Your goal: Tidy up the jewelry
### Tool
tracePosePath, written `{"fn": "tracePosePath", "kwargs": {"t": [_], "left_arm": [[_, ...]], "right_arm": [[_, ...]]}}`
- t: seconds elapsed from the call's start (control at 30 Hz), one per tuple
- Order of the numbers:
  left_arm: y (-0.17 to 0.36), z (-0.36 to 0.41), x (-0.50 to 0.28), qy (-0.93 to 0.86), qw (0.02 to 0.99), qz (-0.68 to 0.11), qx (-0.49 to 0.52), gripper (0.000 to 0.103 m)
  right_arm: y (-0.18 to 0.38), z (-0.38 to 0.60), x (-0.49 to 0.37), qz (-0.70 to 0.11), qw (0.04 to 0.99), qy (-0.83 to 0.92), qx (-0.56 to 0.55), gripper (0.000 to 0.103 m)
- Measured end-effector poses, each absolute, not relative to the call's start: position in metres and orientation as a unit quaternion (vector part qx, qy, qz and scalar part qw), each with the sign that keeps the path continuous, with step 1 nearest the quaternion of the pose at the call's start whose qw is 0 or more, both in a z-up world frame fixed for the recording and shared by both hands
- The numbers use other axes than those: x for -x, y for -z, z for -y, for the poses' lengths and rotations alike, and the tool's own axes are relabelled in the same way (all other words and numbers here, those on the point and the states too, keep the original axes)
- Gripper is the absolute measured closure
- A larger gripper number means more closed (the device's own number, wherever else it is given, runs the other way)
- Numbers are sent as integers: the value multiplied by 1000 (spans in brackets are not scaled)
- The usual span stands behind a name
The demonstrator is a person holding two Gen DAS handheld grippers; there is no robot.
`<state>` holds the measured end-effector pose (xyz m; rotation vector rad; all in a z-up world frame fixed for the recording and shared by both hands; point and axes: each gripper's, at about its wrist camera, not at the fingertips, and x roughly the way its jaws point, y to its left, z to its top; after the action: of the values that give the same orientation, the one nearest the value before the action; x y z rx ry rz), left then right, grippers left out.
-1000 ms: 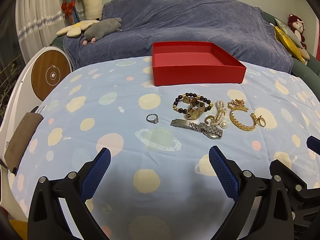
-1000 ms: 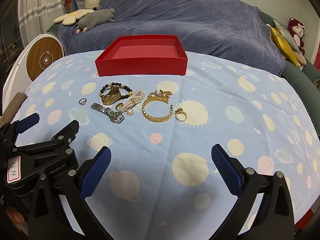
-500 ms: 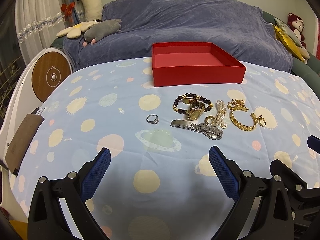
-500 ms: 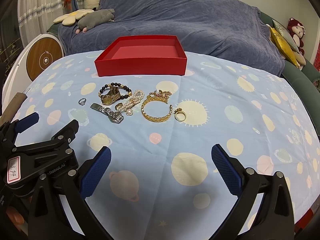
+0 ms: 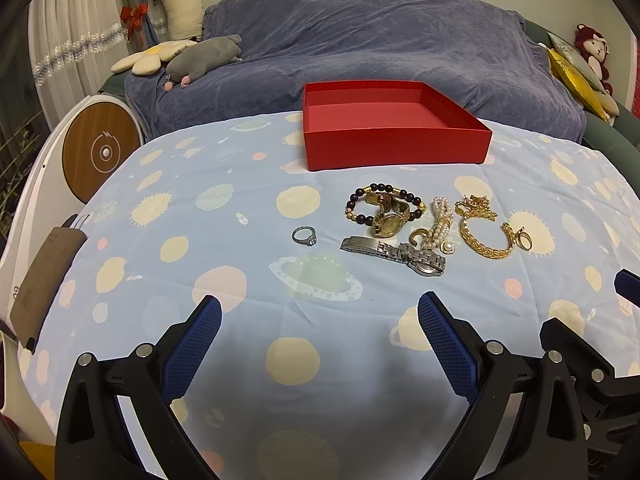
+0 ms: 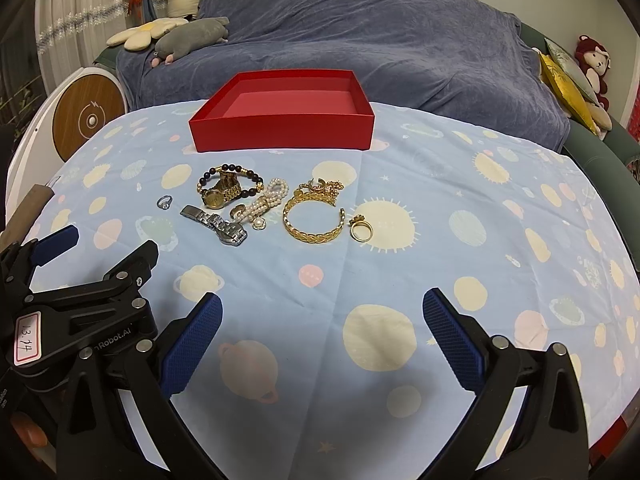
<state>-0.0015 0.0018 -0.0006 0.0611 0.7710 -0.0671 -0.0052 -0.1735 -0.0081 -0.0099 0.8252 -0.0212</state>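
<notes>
An open, empty red box (image 5: 394,146) (image 6: 282,130) stands at the far side of the table. In front of it lies a cluster of jewelry: a silver ring (image 5: 305,235) (image 6: 164,202), a dark bead bracelet (image 5: 360,200), a gold watch (image 5: 390,220) (image 6: 219,196), a silver watch (image 5: 396,254) (image 6: 214,224), a pearl strand (image 5: 440,222) (image 6: 268,200), a gold bangle (image 5: 486,240) (image 6: 314,220) and a gold ring (image 6: 361,231). My left gripper (image 5: 320,334) is open and empty, short of the jewelry. My right gripper (image 6: 322,326) is open and empty, beside the left one (image 6: 80,304).
The table is covered by a light blue cloth with planet prints (image 5: 180,240). A sofa under a blue-grey cover (image 5: 380,48) stands behind, with plush toys (image 5: 200,60). A white round device with a wooden disc (image 5: 100,152) stands at the left table edge.
</notes>
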Motion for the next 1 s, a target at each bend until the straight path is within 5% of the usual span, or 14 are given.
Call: {"fn": "tracePosePath", "kwargs": {"t": [1.0], "left_arm": [[8, -30, -25, 36, 906, -422, 0, 5]], "right_arm": [[20, 196, -12, -413, 910, 11, -27, 5]]}}
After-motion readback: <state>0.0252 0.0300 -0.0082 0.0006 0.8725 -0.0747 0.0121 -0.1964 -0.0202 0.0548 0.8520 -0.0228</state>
